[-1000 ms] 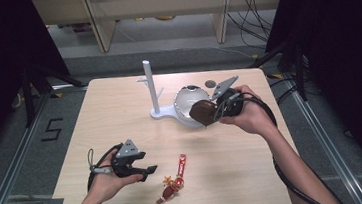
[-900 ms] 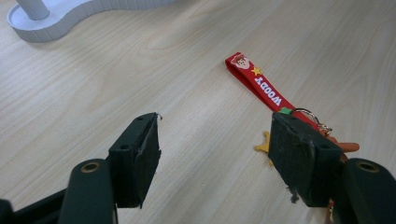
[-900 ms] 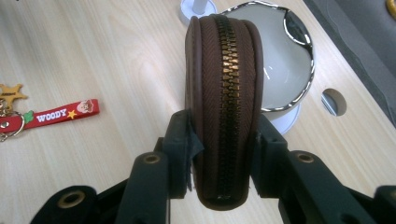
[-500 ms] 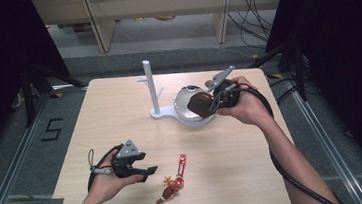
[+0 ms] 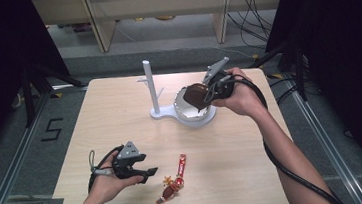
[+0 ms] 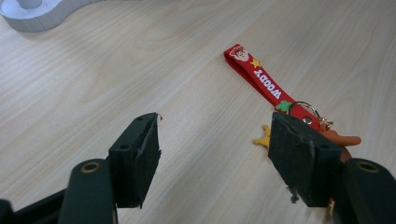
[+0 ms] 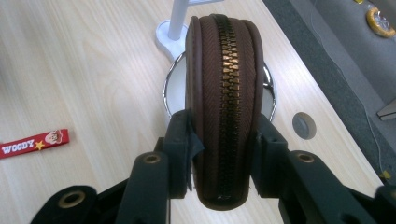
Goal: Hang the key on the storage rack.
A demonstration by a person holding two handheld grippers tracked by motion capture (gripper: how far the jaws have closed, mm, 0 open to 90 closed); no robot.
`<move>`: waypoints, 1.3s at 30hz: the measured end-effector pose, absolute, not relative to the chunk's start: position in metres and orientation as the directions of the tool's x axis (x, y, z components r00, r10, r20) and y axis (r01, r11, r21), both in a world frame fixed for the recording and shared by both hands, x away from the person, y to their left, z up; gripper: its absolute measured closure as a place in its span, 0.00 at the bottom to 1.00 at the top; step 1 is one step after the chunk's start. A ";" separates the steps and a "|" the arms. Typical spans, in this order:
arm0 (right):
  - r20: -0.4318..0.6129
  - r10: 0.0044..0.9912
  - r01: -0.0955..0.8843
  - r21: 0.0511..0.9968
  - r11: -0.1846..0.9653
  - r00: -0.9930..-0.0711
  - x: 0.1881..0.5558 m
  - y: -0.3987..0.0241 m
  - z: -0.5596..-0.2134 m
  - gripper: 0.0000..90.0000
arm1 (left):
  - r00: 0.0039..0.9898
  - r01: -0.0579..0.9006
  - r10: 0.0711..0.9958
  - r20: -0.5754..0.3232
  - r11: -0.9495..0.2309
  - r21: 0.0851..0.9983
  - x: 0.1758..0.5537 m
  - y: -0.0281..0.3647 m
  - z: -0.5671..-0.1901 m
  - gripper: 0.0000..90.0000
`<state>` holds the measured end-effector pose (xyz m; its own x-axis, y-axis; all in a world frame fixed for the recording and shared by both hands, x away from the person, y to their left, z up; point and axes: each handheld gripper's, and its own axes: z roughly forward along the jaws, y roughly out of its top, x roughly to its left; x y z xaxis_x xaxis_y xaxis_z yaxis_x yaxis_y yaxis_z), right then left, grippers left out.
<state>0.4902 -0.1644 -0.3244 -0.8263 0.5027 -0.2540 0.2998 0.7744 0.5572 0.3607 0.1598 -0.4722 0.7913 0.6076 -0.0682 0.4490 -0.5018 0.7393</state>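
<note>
A round brown zippered pouch (image 7: 223, 107), its brass-toned zipper teeth facing the camera, is clamped between the black jaws of the right gripper (image 5: 207, 95) right of centre in the high view, above a shallow white dish (image 5: 195, 114) joined to a slim white post (image 5: 151, 87). At lower left, the left gripper (image 5: 148, 174) is held with its jaws spread wide over pale wood-grain table (image 5: 120, 113), just beside a red rubbery "Woody" keychain strap (image 6: 256, 79).
</note>
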 end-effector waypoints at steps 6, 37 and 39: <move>-0.251 0.513 0.316 0.549 0.774 -0.821 0.499 -0.163 -0.331 0.72 | 0.791 0.451 0.607 -0.074 -0.499 0.740 0.360 0.162 -0.472 0.37; -0.259 0.480 0.319 0.481 0.817 -0.838 0.525 -0.141 -0.368 0.72 | 0.791 0.462 0.606 -0.086 -0.499 0.733 0.358 0.162 -0.475 0.36; -0.238 0.481 0.326 0.485 0.811 -0.844 0.528 -0.140 -0.373 0.72 | 0.792 0.459 0.604 -0.084 -0.500 0.734 0.358 0.162 -0.475 0.36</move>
<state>0.5280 -0.1398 -0.3735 -0.8436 0.4812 -0.2384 0.3257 0.8115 0.4852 0.3578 0.1622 -0.4749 0.7923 0.6044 -0.0838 0.4594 -0.5003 0.7339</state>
